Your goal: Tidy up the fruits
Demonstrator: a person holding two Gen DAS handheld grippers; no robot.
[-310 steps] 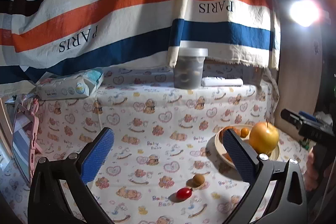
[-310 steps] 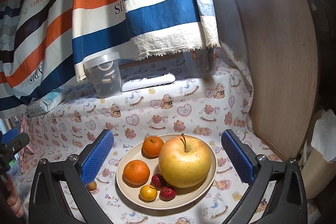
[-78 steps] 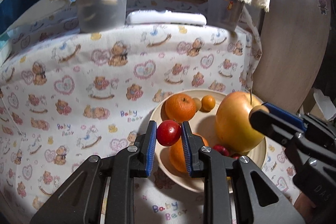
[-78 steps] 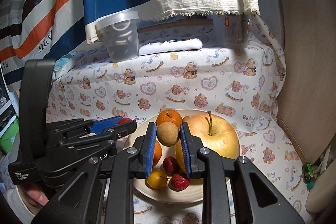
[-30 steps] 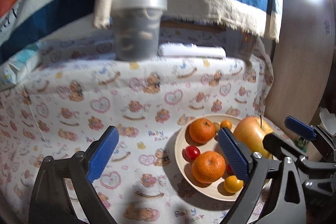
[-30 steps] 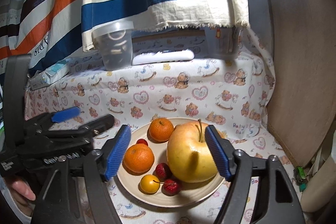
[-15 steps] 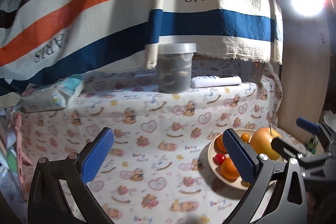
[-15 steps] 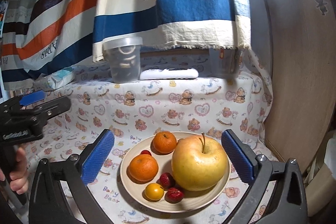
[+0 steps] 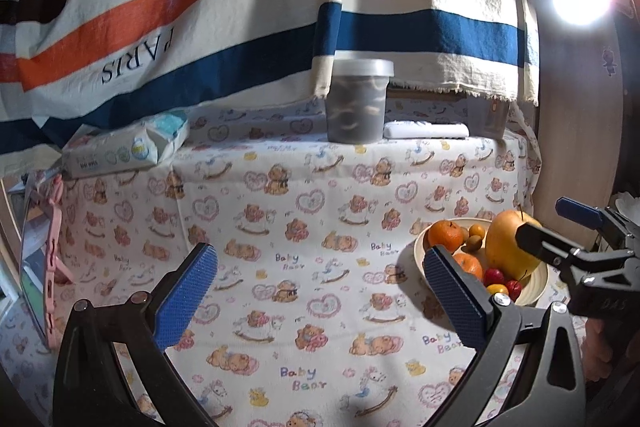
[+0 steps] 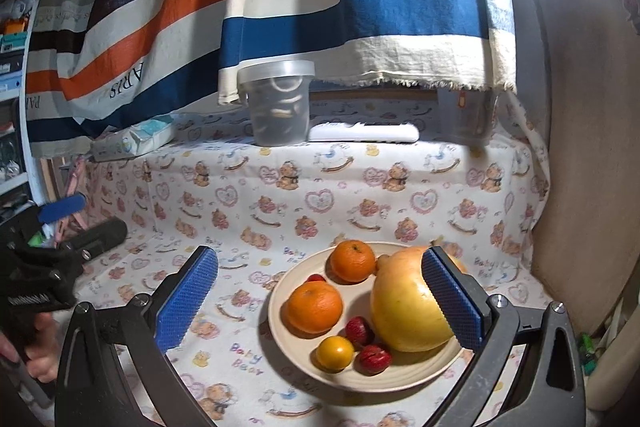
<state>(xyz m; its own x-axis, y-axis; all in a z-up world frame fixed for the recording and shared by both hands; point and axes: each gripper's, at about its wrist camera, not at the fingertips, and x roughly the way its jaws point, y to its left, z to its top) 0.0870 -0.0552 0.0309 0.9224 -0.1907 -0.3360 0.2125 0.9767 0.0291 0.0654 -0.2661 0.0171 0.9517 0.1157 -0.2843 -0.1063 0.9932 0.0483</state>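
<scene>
Left claw [image 9: 320, 301] held wide apart, nothing gripped, over bare patterned tabletop [image 9: 280, 227]; no loose fruit seen there. Bowl [image 10: 308, 359] set to its right, near tabletop's right edge. Gathering step judged done: oranges [image 10: 315, 307], apple [image 10: 408, 307], small red and yellow fruits all seen inside bowl. Right claw [image 10: 320, 301] likewise spread, empty, held above and just before bowl; apple partly hidden by its right pad. Next move judged: withdrawal only, no grasp required.
</scene>
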